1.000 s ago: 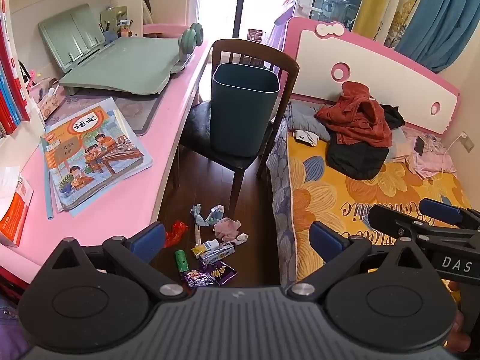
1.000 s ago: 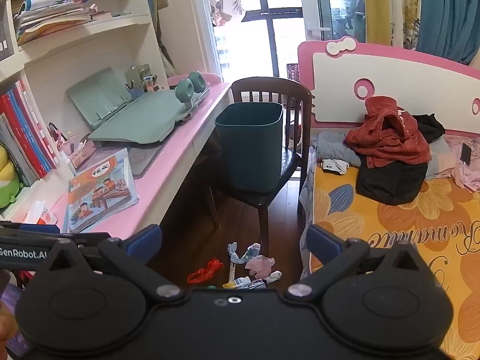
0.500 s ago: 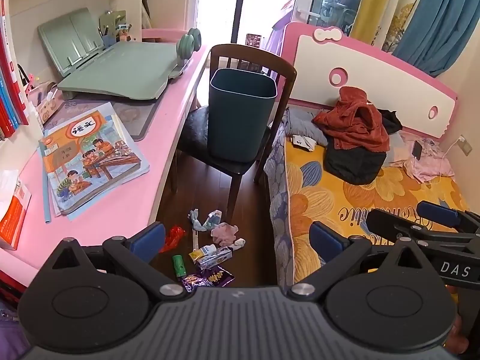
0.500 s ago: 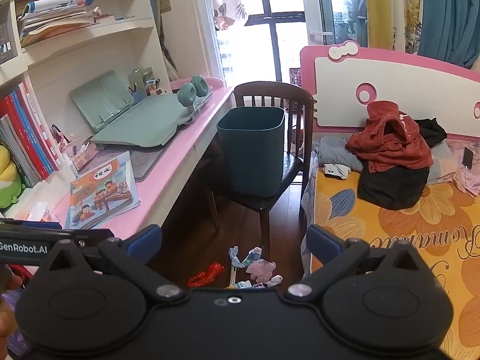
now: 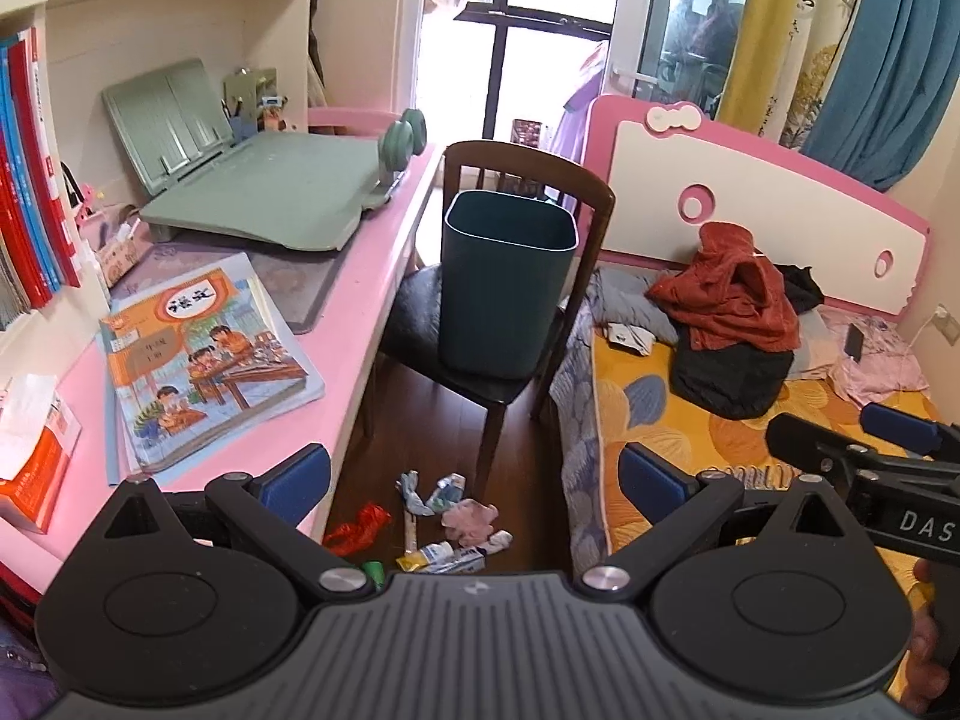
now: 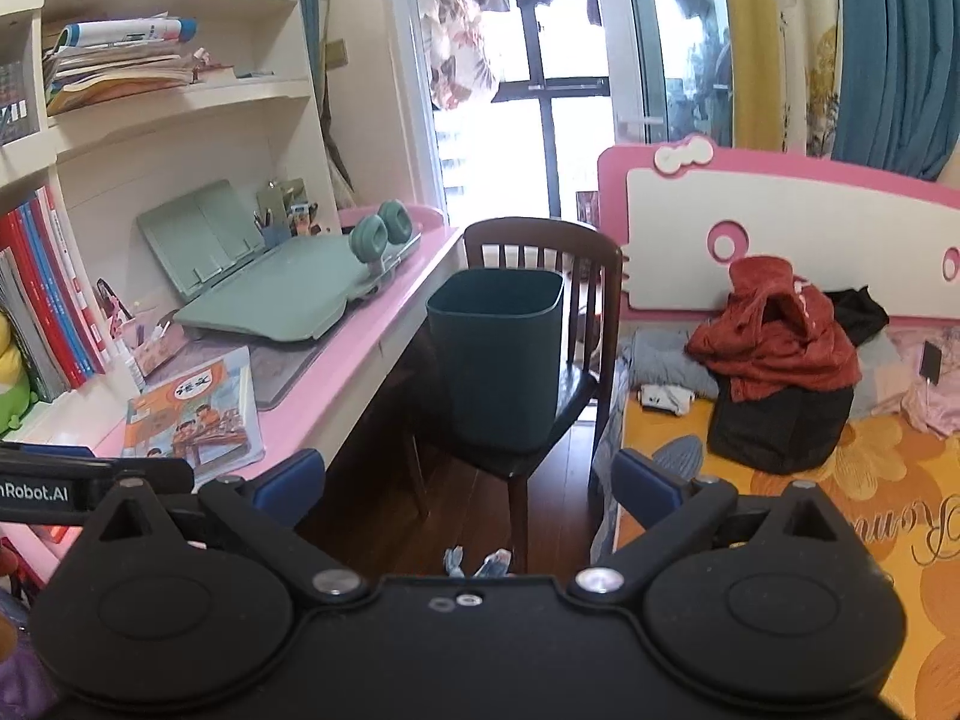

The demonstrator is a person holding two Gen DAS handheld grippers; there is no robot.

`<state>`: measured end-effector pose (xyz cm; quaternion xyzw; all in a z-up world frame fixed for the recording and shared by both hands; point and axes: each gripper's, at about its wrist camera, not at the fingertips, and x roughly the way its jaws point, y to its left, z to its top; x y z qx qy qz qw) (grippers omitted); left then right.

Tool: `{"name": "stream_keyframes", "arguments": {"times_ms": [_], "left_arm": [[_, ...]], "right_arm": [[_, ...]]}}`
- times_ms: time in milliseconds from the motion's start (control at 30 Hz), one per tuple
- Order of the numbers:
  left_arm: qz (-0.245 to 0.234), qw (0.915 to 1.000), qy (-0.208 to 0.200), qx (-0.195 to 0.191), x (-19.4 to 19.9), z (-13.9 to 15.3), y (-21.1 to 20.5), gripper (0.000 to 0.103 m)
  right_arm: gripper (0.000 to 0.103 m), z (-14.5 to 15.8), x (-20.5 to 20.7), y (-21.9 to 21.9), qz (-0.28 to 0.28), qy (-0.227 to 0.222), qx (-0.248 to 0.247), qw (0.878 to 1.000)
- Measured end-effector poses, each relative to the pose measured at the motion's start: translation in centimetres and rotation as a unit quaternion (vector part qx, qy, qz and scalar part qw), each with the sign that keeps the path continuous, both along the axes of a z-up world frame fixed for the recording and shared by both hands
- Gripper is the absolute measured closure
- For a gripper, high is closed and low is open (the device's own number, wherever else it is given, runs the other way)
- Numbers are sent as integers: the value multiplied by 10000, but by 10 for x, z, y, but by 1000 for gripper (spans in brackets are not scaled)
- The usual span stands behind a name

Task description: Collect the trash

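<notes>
Here the left gripper hangs with its blue-padded fingers spread wide and nothing between them, and the right gripper is spread just as wide and equally empty. Directly beyond the left gripper, on the dark wooden floor, lies the scattered trash: a red wrapper, a small green piece partly hidden by the gripper body, a squeezed tube, crumpled bluish wrappers and a pink crumpled tissue, all close together between the pink desk and the bed. In the right wrist view only the tips of the bluish wrappers show above the gripper body. Farther on, a dark wooden chair stands between desk and bed, and a dark teal trash bin sits upright on its seat, its mouth open. On the desk rest an orange tissue box, an illustrated textbook and a green reading stand. A red garment lies heaped on black clothing on the bed, before the pink headboard.
</notes>
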<state>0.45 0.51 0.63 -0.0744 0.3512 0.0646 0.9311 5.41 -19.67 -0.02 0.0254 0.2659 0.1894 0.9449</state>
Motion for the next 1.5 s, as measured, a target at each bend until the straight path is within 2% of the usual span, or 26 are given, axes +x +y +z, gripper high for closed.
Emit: {"name": "stream_keyframes", "arguments": {"times_ms": [333,800,1033,1167,1500], "left_arm": [[12,10000,33,-85,-4,-6,-1,0],[-41,9999,42,-135,-9,-9,-5,0],[-112,9997,11,-216,-10,-8,-4,0],[-105,9992,47,-387,-10,-8,2,0],[-66,9997,-173,-169,-15,1,1,0]], "right_arm": [[0,-6,-13,3,156,-95,35,9998],[0,-1,-24,4,2,-314,-10,9995],[0,-1,-29,8,39,-407,-90,9991],[0,1,-29,9,60,-454,-92,9989],[0,0,-27,2,116,-472,-11,9988]]}}
